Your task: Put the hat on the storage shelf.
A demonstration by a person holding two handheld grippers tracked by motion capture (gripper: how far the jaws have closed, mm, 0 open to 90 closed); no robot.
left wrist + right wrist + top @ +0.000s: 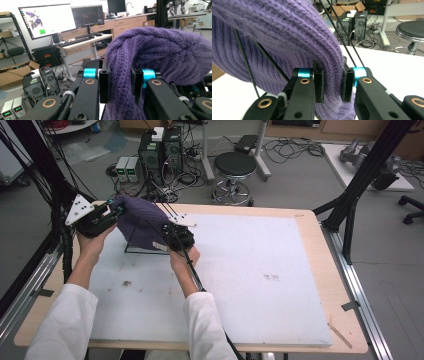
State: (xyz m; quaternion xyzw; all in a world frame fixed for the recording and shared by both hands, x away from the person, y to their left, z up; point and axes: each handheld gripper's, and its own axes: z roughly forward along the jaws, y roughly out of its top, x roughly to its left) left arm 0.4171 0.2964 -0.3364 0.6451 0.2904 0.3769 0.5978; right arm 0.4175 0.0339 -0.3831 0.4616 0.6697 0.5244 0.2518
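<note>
Beyond the left hand-held gripper (107, 211), a round black padded stool (235, 165) on a chrome base stands on the grey floor (300, 180). Nearer it, dark computer towers (161, 150) sit among tangled cables. Small brownish specks (126, 283), perhaps crumbs, lie behind the right hand-held gripper (167, 231).

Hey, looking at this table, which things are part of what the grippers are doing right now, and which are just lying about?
In use:
- purple knitted hat, pinched by both grippers
- left gripper
- right gripper
- black wire stand under the hat

Lying about:
- round stool
- computer towers on the floor
- monitors on the desk
- cardboard box
</note>
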